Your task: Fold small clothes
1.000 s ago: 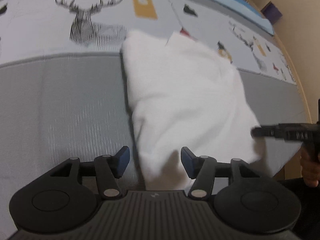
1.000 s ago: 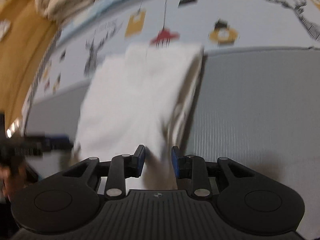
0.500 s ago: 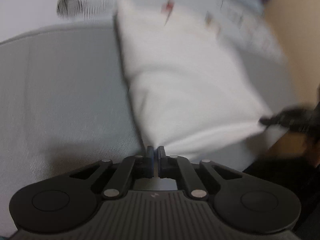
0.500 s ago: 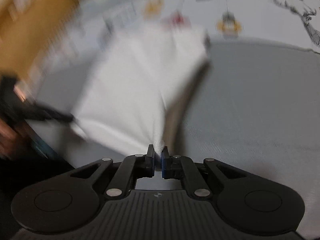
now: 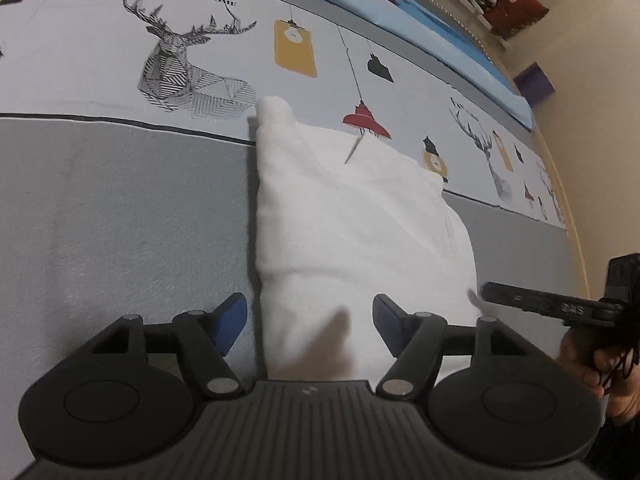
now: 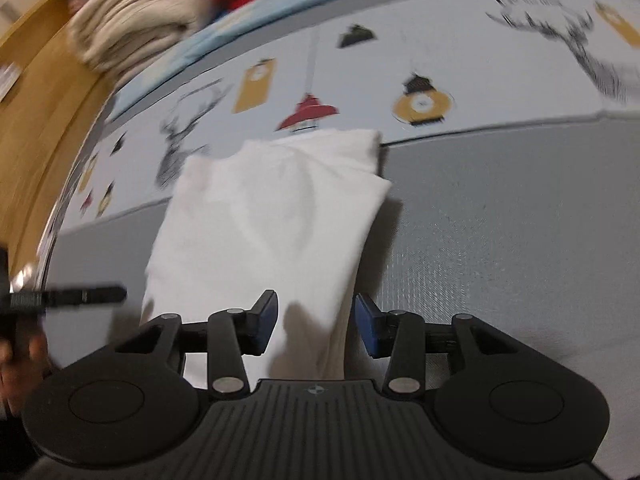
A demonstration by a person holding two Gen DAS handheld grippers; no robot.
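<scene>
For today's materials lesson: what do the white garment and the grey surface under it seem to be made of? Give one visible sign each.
White garment: probably soft cotton-type knit, matte; it lies in rounded folds with no shine.
Grey surface: woven fabric, likely a bed cover, matte; fine thread lines show across it.

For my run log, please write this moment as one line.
left gripper: open | right gripper: open | white garment: folded, lying on bed cover, near edge between both open grippers

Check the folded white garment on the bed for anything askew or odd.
The folded white cotton garment lies fairly neat, but one rounded corner pokes past its far edge onto the deer-print bedsheet, untucked. Nothing spilled or damaged.
</scene>
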